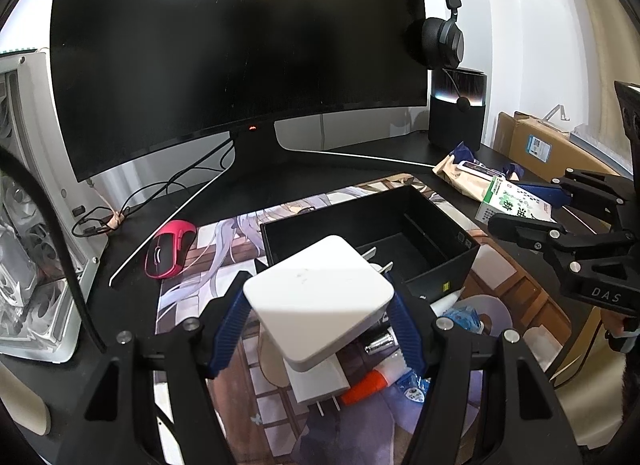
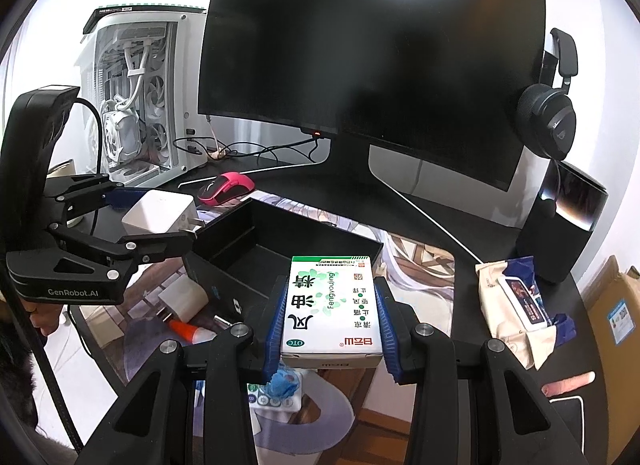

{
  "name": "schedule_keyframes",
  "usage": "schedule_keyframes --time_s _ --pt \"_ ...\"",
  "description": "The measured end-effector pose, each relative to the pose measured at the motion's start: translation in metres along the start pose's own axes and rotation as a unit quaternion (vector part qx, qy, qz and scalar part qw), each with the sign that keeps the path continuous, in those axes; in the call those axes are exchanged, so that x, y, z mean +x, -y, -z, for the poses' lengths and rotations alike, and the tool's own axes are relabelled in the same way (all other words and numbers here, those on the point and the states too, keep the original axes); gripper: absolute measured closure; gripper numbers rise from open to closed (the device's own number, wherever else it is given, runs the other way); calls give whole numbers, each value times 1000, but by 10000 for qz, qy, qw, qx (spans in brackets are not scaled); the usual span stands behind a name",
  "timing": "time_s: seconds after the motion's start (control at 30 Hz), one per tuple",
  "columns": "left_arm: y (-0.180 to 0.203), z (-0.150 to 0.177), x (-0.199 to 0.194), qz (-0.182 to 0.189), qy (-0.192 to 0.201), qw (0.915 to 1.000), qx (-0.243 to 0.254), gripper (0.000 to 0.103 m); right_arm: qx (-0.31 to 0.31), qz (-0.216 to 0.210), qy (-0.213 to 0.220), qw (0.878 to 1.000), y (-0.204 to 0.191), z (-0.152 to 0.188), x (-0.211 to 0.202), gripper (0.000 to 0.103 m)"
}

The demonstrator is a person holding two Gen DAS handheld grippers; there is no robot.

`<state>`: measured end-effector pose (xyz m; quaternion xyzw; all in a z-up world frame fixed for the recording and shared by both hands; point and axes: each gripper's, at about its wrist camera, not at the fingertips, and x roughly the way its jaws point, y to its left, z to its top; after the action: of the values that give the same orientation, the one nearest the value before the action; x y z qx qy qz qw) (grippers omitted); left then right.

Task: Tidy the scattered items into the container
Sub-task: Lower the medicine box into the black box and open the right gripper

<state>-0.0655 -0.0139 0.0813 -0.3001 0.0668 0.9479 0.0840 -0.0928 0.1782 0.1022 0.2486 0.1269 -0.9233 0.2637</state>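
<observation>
Where gripped: "Fengyoujing", "OTC" box [image 2: 331, 313].

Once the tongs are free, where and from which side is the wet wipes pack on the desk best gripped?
The wet wipes pack lies flat on the desk, long and soft, so probably grip across its two long edges near the middle, coming down from above. Its crumpled ends would likely slip.

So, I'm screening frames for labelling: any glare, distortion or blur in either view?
Left wrist view: blown-out lamp glare above the monitor, fisheye bowing, white charger sharp. Right wrist view: the same glare and bowing, medicine box print legible.
</observation>
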Motion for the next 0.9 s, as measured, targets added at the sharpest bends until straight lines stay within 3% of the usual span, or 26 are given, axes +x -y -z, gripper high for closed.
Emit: schedule_keyframes --time_s 0.9 --pt "-34 -23 33 133 -65 9995 -274 38 -95 -145 -212 9996 -9 -29 52 63"
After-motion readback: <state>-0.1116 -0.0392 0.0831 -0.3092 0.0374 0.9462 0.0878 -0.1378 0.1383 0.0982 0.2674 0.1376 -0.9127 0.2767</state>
